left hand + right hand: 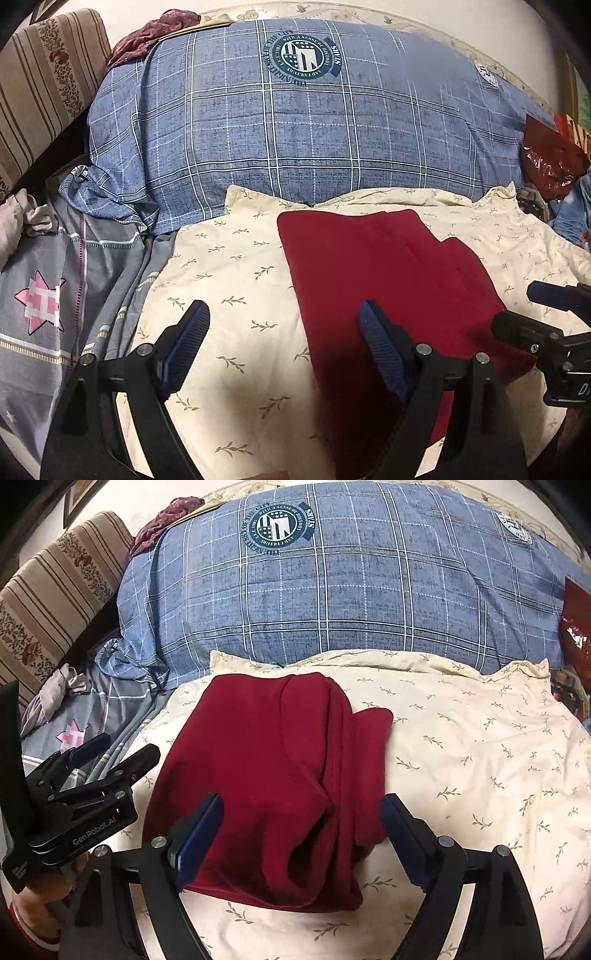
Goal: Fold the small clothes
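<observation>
A dark red garment (pixel 388 280) lies partly folded on a cream leaf-print cloth (pixel 236 280). It also shows in the right wrist view (pixel 269 775), with layered folds along its right side. My left gripper (pixel 284 317) is open and empty, hovering over the garment's left edge. My right gripper (pixel 301 808) is open and empty, its jaws astride the garment's near end. The right gripper shows at the right edge of the left wrist view (pixel 546 314), and the left gripper shows at the left in the right wrist view (pixel 118 753).
A big blue plaid quilt (pixel 303 129) rises behind the cream cloth (pixel 480 760). A grey sheet with a pink star (pixel 40 306) lies to the left. A striped cushion (pixel 40 85) stands at far left. A shiny red bag (pixel 550 155) sits at the right.
</observation>
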Tool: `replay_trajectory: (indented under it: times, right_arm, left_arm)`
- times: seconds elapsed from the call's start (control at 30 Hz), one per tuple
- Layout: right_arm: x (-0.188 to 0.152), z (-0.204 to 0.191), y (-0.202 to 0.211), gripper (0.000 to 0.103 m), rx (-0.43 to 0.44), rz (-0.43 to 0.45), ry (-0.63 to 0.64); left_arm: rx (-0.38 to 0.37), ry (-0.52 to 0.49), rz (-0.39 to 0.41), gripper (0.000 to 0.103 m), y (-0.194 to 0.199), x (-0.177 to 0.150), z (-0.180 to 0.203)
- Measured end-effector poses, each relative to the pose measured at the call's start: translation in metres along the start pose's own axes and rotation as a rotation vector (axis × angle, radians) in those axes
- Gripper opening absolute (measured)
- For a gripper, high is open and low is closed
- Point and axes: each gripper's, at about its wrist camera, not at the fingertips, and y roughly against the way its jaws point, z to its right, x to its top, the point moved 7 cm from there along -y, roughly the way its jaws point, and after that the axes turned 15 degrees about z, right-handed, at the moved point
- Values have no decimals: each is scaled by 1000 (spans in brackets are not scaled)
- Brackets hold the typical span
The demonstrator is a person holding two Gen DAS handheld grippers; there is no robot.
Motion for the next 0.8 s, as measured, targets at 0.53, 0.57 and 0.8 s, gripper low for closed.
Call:
replay_trajectory:
  times: [0.53,0.57,0.8]
  right_arm:
    - [-5,-5,-9,88,4,-21,7]
    - [-6,-6,-9,88,4,-23,9]
    - [-6,-8,-12,88,10,-26,14]
  left_arm:
    - [-16,24,-8,84,-2,-1,3]
    - [-16,23,-8,84,-3,-1,3]
    - [-16,17,-8,84,-3,-1,5]
